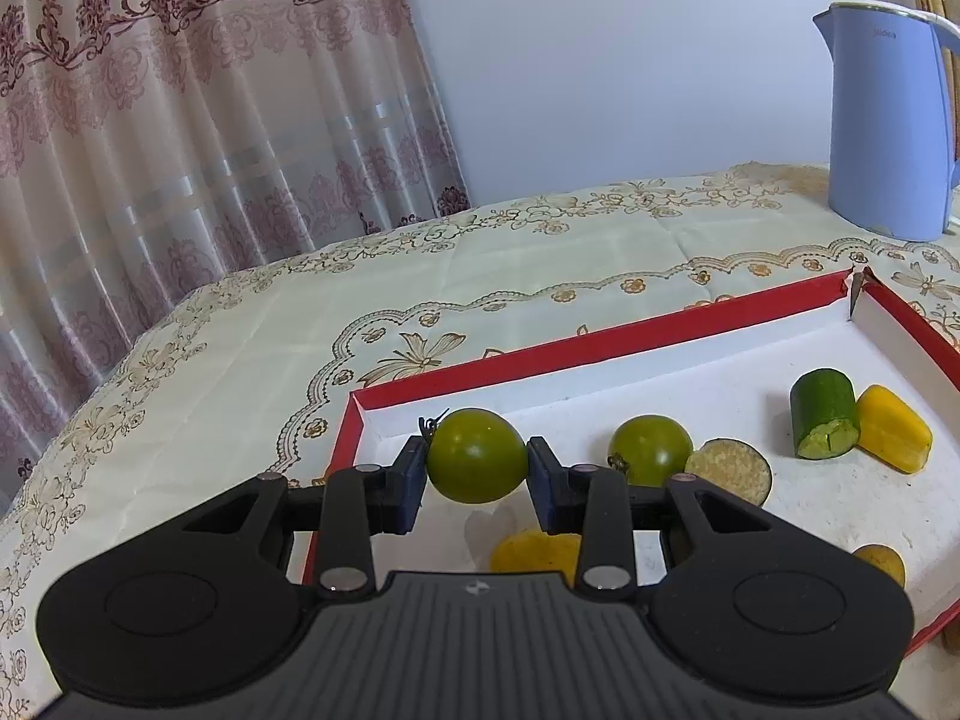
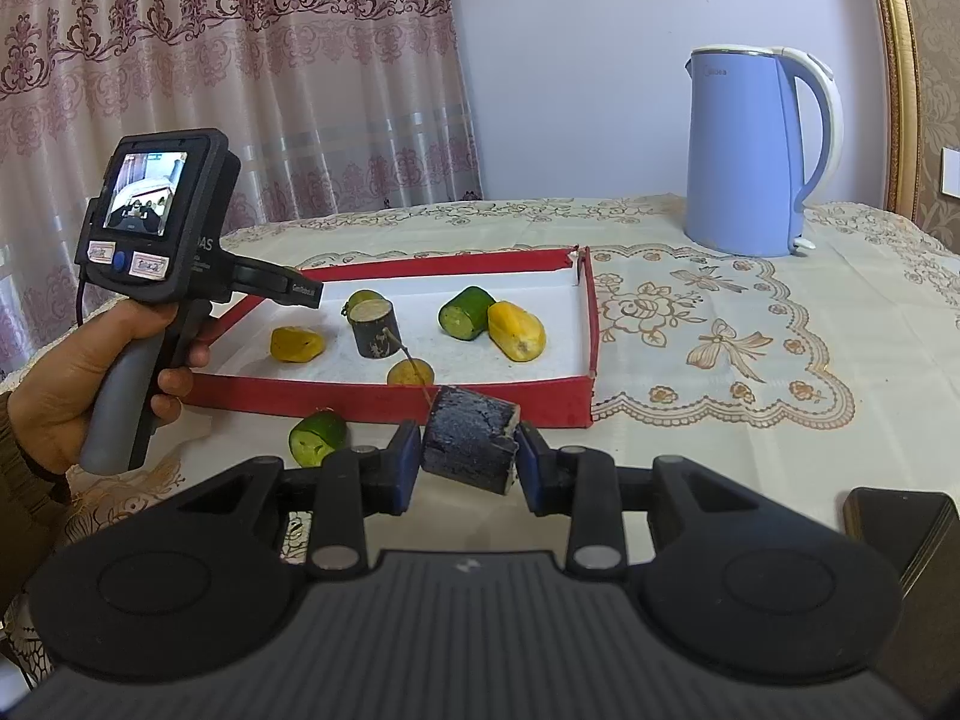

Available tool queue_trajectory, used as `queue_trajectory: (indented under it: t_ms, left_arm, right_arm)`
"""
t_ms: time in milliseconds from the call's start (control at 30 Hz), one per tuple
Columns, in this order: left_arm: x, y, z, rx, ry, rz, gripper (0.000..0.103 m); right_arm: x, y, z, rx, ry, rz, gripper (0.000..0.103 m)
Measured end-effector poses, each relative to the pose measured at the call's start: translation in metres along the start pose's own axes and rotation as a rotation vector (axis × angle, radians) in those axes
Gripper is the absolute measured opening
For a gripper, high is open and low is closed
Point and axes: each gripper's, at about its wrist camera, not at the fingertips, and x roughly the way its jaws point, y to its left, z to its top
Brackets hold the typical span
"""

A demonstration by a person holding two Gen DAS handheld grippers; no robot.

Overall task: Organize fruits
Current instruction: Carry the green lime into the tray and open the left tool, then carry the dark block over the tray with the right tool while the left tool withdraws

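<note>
A person's left hand (image 2: 90, 384) gripped the handle of the left gripper (image 1: 477, 474), whose blue pads (image 1: 411, 483) pressed on either side of a green tomato (image 1: 477, 455) held above the near-left corner of a red-rimmed tray (image 1: 600, 339). Inside the tray lay a second green tomato (image 1: 651, 449), a dark eggplant slice (image 1: 729, 471), a cucumber chunk (image 1: 823, 413) touching a yellow piece (image 1: 893, 437). Further right, the right gripper (image 2: 467, 459) was clamped on a dark eggplant chunk (image 2: 471, 444), just outside the tray's near wall, over the patterned tablecloth (image 2: 750, 408). A cut cucumber piece (image 2: 317, 437) lay on the cloth nearby. A blue kettle (image 2: 750, 150) stood behind.
</note>
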Motion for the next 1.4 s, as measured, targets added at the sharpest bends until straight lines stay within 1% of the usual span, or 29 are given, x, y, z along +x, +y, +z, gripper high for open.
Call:
queue_trajectory:
  t_ms: [33,133,167,200,267,367,467,533,567,600,833,900,1067,1200,1400]
  left_arm:
    - [0.0,0.0,0.0,0.0,0.0,0.003,0.037]
    - [-0.002,-0.001,0.0,0.005,-0.014,0.017,0.046]
    - [-0.003,-0.001,0.0,0.007,-0.018,0.021,0.052]
    - [-0.004,-0.001,0.0,0.009,-0.024,0.023,0.06]
    - [-0.007,0.0,0.0,0.008,-0.036,0.028,0.066]
    - [-0.012,0.002,0.0,0.005,-0.046,0.039,0.067]
    - [-0.018,0.005,-0.002,-0.011,-0.043,0.034,0.067]
    - [-0.023,0.007,-0.004,-0.029,-0.036,0.03,0.069]
    - [-0.025,0.008,-0.006,-0.038,-0.033,0.025,0.073]
    - [-0.028,0.009,-0.009,-0.047,-0.031,0.02,0.075]
    - [-0.045,0.017,-0.021,-0.096,-0.005,-0.017,0.075]
    - [-0.049,0.02,-0.024,-0.112,0.005,-0.028,0.081]
    - [-0.059,0.027,-0.033,-0.14,0.01,-0.03,0.081]
    - [-0.066,0.033,-0.039,-0.176,0.023,-0.036,0.084]
    - [-0.068,0.034,-0.045,-0.184,0.038,-0.031,0.084]
  right_arm:
    - [0.0,0.0,0.0,-0.001,0.0,0.0,0.032]
    - [0.0,0.0,0.0,-0.002,0.0,-0.001,0.032]
    - [0.0,0.0,0.001,-0.003,-0.001,0.0,0.032]
    - [-0.001,0.0,0.001,-0.003,-0.001,0.0,0.032]
    - [-0.001,0.0,0.001,-0.005,-0.003,0.0,0.032]
    - [-0.001,0.001,0.002,-0.009,-0.003,0.002,0.032]
    - [-0.001,0.002,0.002,-0.011,-0.003,0.003,0.032]
    - [-0.001,0.003,0.002,-0.012,-0.003,0.004,0.032]
    - [0.0,0.003,0.002,-0.013,-0.003,0.004,0.032]
    - [0.0,0.004,0.002,-0.014,-0.003,0.005,0.032]
    - [0.0,0.007,0.003,-0.023,-0.004,0.013,0.032]
    - [0.0,0.008,0.003,-0.023,-0.005,0.013,0.032]
    - [-0.001,0.008,0.003,-0.023,-0.007,0.014,0.032]
    - [-0.001,0.01,0.003,-0.022,-0.007,0.017,0.032]
    - [0.0,0.014,0.004,-0.021,-0.009,0.021,0.032]
